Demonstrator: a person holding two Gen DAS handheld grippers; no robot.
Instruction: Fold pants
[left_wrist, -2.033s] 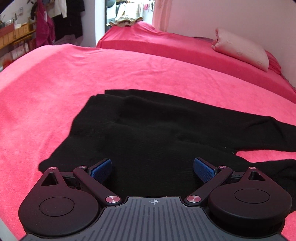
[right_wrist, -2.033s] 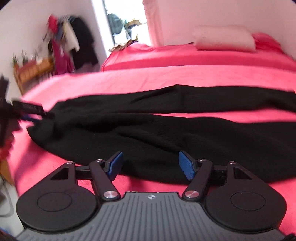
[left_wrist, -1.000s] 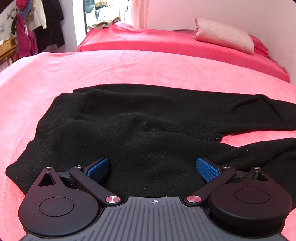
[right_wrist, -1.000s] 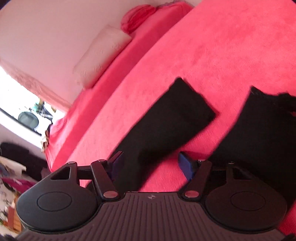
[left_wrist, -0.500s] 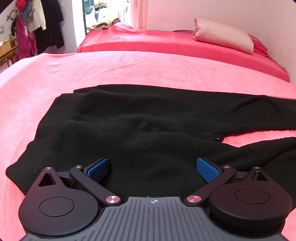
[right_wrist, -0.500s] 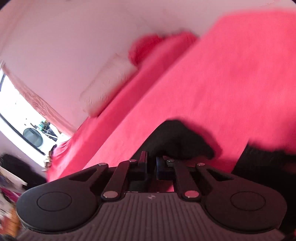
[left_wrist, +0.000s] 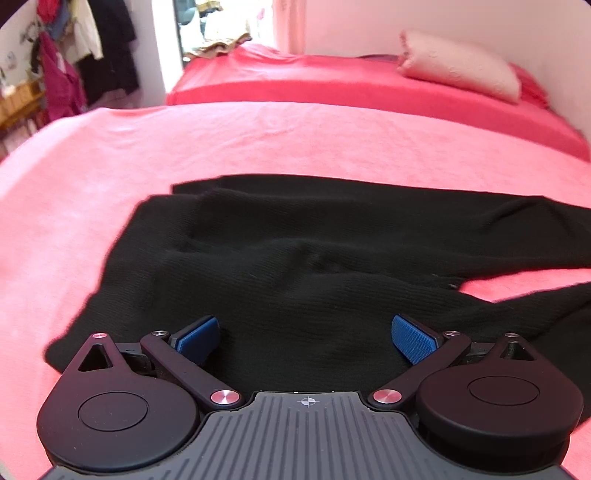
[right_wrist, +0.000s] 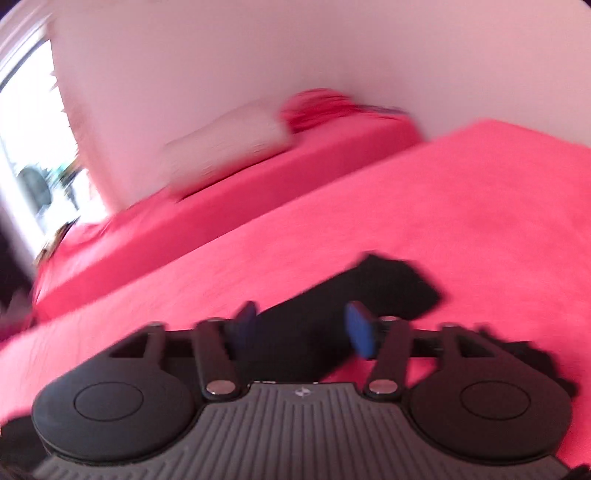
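Note:
Black knit pants (left_wrist: 314, 266) lie spread on a pink bed cover (left_wrist: 184, 147); the waist end is at the left and both legs run off to the right. My left gripper (left_wrist: 306, 334) hovers open just over the near edge of the waist part, with nothing between its blue pads (left_wrist: 412, 338). In the blurred right wrist view, a pant leg's end (right_wrist: 369, 295) lies flat on the cover. My right gripper (right_wrist: 301, 325) is above that leg, its jaws opening and apart from the cloth. A second dark leg part (right_wrist: 532, 365) shows at the right edge.
A second bed with a red cover (left_wrist: 351, 85) stands behind, with a pale pillow (left_wrist: 458, 66) against the white wall. Clothes hang at the far left (left_wrist: 74, 55) by a doorway. Bare pink cover lies to the left of and beyond the pants.
My right gripper closed on the leg's end, then opened again and let it go; its view rolled and lifted. The left gripper's view shifted slightly; it stays open over the waist.

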